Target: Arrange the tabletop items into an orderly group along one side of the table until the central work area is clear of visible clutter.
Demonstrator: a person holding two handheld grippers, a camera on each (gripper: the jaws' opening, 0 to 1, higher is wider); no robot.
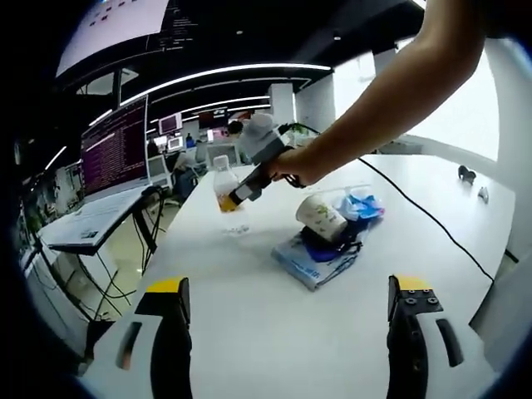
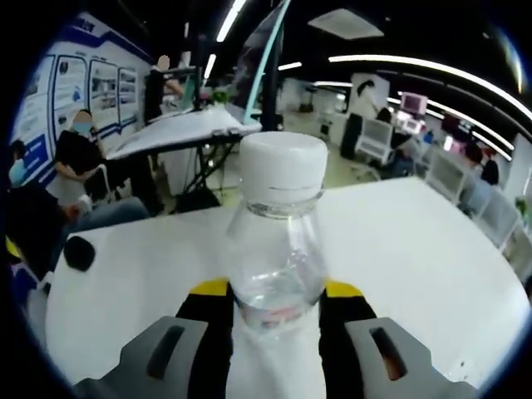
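My right gripper [image 2: 278, 309] is shut on a clear plastic bottle [image 2: 278, 249] with a white cap, its jaws pressed against the bottle's sides. In the left gripper view that same right gripper [image 1: 235, 196], held by a person's arm, grips the bottle [image 1: 223, 179], which has orange at its base, over the far left part of the white table [image 1: 249, 332]. My left gripper [image 1: 291, 287] stands open and holds nothing, low over the table's near side. Ahead of it lie a tipped paper cup [image 1: 320, 218], a flat blue packet [image 1: 312, 259] and a clear bag with blue contents [image 1: 363, 204].
A black cable [image 1: 432, 220] runs across the table to the right. A small black object [image 2: 79, 252] sits near the table's edge. A desk with monitors [image 1: 112, 154] stands beyond the left edge. People sit and stand [image 2: 76, 158] past the table.
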